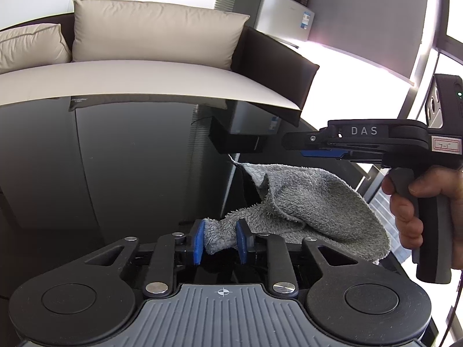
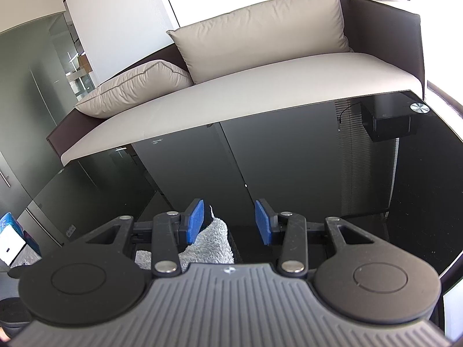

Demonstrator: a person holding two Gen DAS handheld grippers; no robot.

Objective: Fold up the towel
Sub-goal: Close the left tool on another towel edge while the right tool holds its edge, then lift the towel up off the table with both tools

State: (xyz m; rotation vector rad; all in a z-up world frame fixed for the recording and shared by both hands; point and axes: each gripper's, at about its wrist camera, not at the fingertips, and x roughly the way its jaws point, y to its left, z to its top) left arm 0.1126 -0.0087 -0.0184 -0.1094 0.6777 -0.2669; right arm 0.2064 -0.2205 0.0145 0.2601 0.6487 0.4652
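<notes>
L gripper [image 1: 220, 238] pinches towel [image 1: 303, 202] corner; R gripper [image 2: 230, 222] agape.

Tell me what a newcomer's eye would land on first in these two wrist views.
First, the crumpled grey towel on the glossy black table, one corner pinched between the blue pads of the left tool. Next, the right tool, held in a hand just above the towel's far side; in its own view it stands open with a towel tip beside its left pad. Behind the table, a beige sofa with cushions fills the background.
</notes>
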